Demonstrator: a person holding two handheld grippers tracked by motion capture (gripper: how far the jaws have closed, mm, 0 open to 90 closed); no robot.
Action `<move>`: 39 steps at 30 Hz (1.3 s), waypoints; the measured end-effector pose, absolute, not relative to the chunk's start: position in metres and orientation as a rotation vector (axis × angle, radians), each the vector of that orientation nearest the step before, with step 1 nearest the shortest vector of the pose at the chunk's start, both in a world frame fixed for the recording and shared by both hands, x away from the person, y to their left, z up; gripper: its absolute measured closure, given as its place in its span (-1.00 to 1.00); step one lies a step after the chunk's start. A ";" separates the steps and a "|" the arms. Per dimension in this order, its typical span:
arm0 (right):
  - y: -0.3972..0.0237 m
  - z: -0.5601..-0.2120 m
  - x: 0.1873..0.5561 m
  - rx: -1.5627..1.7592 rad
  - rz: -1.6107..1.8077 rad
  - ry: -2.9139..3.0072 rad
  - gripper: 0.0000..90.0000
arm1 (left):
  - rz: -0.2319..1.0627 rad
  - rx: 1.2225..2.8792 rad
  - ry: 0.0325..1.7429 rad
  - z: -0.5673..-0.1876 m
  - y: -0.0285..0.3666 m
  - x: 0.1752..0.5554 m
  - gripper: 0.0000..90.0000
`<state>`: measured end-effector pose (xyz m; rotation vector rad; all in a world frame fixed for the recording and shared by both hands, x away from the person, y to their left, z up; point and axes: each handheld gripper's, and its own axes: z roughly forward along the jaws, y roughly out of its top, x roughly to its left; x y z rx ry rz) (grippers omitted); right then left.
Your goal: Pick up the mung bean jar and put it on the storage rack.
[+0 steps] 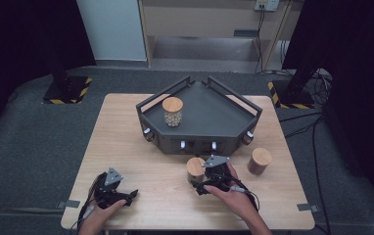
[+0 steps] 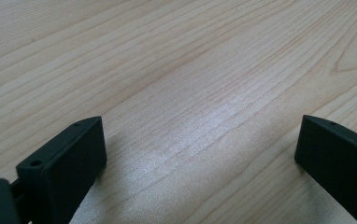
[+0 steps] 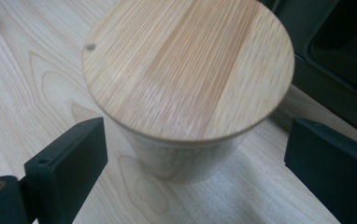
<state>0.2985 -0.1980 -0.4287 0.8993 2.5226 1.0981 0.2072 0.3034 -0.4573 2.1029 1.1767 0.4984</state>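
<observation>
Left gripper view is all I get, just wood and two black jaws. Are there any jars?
Observer: Yes, three. One jar with a wooden lid stands between the open jaws of the right hand-held gripper.
Operator: Is it squeezing it?
Observer: No, the right gripper view shows gaps on both sides.
Operator: Where are the others?
Observer: One with pale lumps inside stands on a dark tray; a brown one stands on the table, right of the tray's front.
</observation>
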 end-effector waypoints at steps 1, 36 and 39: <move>-0.198 -0.429 0.299 0.902 1.099 2.520 -0.84 | 0.499 2.103 1.176 -0.457 0.303 0.207 -0.99; -0.176 -0.415 0.293 0.889 1.071 2.506 -0.43 | 0.497 2.103 1.176 -0.457 0.304 0.207 -0.99; -0.175 -0.411 0.289 0.860 1.054 2.523 -0.43 | 0.497 2.103 1.176 -0.457 0.304 0.207 -0.99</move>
